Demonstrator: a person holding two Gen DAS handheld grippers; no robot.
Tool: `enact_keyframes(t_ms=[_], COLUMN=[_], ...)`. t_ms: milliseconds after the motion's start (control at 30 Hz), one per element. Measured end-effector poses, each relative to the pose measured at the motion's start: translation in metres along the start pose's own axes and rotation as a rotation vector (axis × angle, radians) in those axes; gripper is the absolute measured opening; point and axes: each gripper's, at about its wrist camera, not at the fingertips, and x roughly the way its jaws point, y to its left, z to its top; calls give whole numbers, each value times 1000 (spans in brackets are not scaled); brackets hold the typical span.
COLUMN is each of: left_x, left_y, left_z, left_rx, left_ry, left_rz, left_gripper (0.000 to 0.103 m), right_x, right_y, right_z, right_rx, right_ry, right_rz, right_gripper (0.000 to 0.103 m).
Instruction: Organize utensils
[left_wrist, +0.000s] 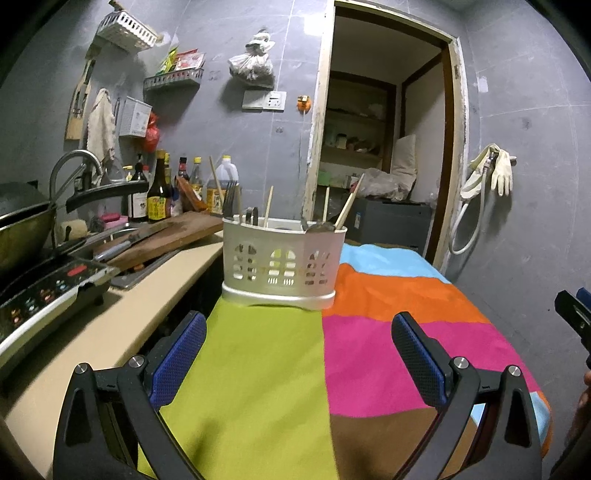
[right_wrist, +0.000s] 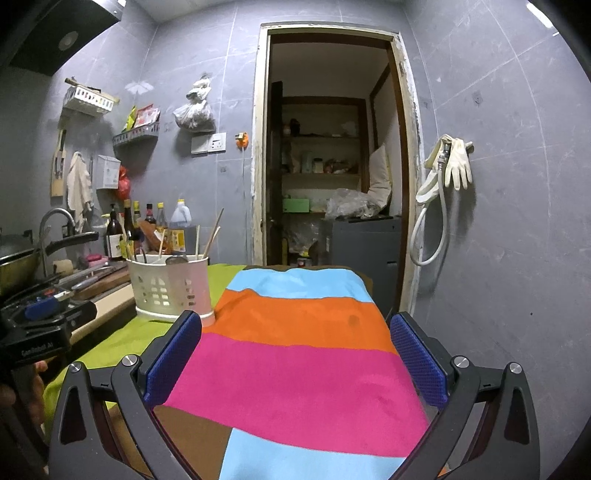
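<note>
- Counter (left_wrist: 110, 325) at far left: cooker (left_wrist: 44, 295), pan (left_wrist: 22, 229), cutting board (left_wrist: 166, 236) and bottles (left_wrist: 159, 192).
- Left gripper (left_wrist: 299, 354): jaws wide apart, holding nothing, above the green patch of the cloth (left_wrist: 258, 369).
- White utensil basket (left_wrist: 282, 258) stands upright on the cloth's far left corner, with chopsticks (left_wrist: 349, 203) and a fork (left_wrist: 231, 197) inside.
- Right gripper (right_wrist: 295, 358): jaws wide apart, empty, over the pink stripe.

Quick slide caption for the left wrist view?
Open left hand-held gripper faces a white utensil caddy holding chopsticks on a colourful cloth.
</note>
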Motion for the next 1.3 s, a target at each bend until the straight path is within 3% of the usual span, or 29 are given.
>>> enact_keyframes(t_ms=[600, 1300], left_x=[-10, 7], left_y=[2, 2], left_z=[-44, -54], left_rx=[6, 8], left_ry=[-50, 7], left_rz=[64, 58], left_gripper=[98, 98], right_x=[6, 24], right_y=[7, 0], right_z=[-44, -55], right_rx=[-28, -17], right_ry=[-9, 39], right_rz=[-53, -51], right_gripper=[103, 103])
